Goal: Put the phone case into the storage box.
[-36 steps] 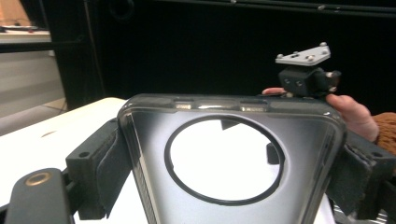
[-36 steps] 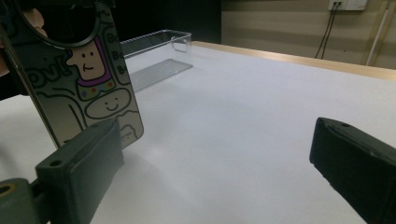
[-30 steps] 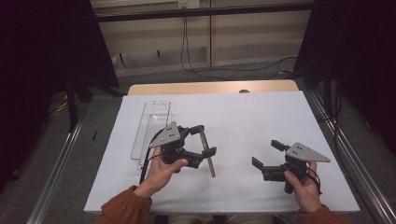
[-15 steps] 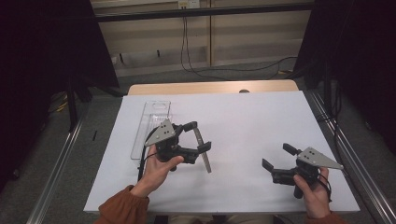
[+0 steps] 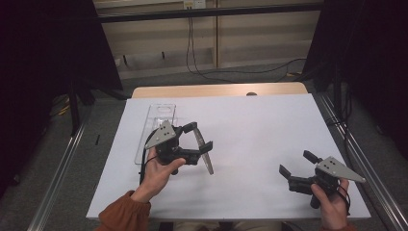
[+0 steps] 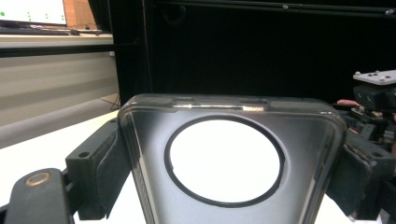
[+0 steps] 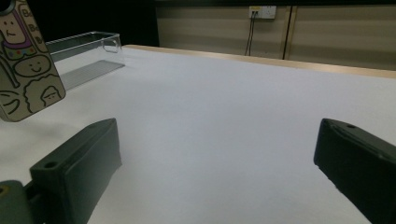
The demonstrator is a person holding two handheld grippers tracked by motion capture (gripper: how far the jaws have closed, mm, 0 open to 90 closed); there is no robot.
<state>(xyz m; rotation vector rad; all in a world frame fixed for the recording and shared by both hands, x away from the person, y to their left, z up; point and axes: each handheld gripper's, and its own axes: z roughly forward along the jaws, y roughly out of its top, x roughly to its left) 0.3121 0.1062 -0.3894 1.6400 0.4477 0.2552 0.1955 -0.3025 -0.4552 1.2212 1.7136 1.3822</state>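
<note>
High view, left gripper (image 5: 201,138): held in the person's left hand (image 5: 159,173) above the left-centre of the white table (image 5: 260,130); jaws clamped on a phone case (image 5: 204,151).
Left gripper view, grip: both black pads (image 6: 109,172) press the two long edges of the phone case (image 6: 233,163); the case spans the whole gap between the jaws.
Phone case, build: translucent smoky plastic with a large round cut-out ringed in black near its top end; seen from its inner side in the left gripper view.
Phone case, attitude: in the high view it shows edge-on, as a thin grey strip running down and to the right from the jaws, lifted off the table.
Phone case, outer face: in the right gripper view its corner (image 7: 25,65) appears at upper left, printed with cartoon faces.
Right gripper (image 5: 298,168): held in the person's right hand (image 5: 332,202) at the near right of the table; jaws spread wide, nothing between them.
Right gripper view, jaws: both black jaws stand apart over bare white table (image 7: 224,116).
Separation: right gripper well apart from the phone case and the left gripper.
Clear tray (image 5: 156,127): transparent oblong tray lying on the table just behind and to the left of the left gripper; its contents cannot be made out.
Clear tray, right gripper view: seen far left (image 7: 84,46), beyond the case.
</note>
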